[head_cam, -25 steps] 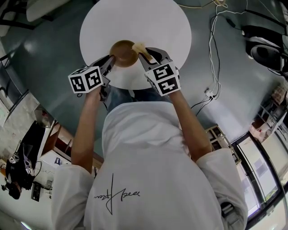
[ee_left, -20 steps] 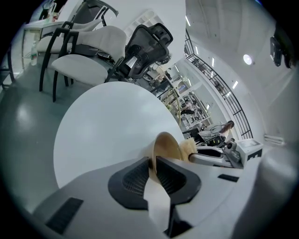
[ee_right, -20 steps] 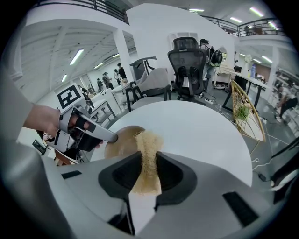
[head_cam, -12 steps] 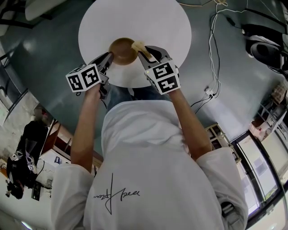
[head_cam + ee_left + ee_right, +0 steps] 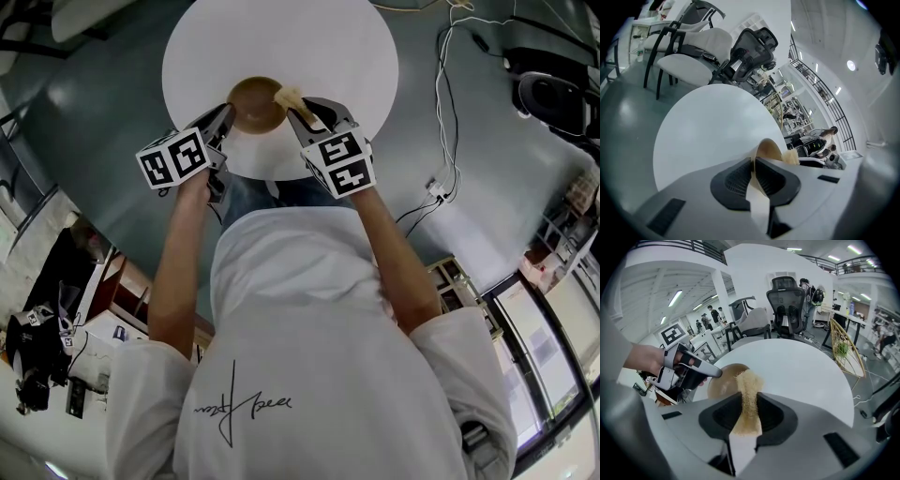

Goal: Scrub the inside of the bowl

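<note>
At the left of centre in the head view, the left gripper point(image 5: 226, 119) is held against the lower-left rim of the brown bowl point(image 5: 257, 101). In the left gripper view its jaws are seen closing on the bowl's thin wall, which is caught between the two ribbed pads point(image 5: 734, 181). The bowl is set upright on the round white table point(image 5: 309, 42), near the table's lower edge in the head view. Just right of the bowl, a tan fibrous scrubber point(image 5: 288, 95) is pointed towards it. In the right gripper view its frayed tip is seen over the bowl's right rim; whether it touches the inside cannot be told. The scrubber is pinched at its lower end by the right gripper point(image 5: 299, 113), whose jaws are pressed against it from both sides. A black office chair point(image 5: 788, 300) is seen beyond the table at the upper centre of the right gripper view. At the far right of the head view, white cables point(image 5: 443, 103) are trailed across the grey floor.
</note>
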### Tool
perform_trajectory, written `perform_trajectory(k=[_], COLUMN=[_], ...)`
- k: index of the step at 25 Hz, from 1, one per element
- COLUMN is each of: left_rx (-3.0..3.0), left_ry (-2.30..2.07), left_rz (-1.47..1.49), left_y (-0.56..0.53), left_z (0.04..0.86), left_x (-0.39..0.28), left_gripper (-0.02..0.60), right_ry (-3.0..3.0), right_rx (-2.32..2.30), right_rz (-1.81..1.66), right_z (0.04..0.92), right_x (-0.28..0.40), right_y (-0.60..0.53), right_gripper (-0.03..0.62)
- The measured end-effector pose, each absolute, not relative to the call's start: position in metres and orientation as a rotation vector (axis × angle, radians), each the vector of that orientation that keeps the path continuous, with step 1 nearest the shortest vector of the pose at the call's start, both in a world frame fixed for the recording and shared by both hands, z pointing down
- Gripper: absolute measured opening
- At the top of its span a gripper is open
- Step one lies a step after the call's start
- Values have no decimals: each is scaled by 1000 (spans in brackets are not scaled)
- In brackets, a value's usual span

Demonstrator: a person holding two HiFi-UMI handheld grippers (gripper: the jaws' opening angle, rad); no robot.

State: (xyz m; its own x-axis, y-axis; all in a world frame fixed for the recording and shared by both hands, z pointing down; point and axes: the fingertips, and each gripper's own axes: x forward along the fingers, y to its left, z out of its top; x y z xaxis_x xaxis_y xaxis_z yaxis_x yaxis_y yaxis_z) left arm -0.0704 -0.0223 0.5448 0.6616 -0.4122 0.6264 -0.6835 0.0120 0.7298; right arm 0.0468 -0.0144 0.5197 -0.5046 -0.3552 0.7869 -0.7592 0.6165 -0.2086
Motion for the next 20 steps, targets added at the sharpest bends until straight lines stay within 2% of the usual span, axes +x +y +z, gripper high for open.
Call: perform_trajectory(k=[20], left_rx=[1592], left_ry=[-943], left_rz=[262], left_y=[-21], left_z=[545], left_x=[-73], left_gripper=[32], right_ry=[-2129], right_rx=[832], right_rz=[733], right_z=[520], right_x=[37], right_y=[9], right_gripper=[110])
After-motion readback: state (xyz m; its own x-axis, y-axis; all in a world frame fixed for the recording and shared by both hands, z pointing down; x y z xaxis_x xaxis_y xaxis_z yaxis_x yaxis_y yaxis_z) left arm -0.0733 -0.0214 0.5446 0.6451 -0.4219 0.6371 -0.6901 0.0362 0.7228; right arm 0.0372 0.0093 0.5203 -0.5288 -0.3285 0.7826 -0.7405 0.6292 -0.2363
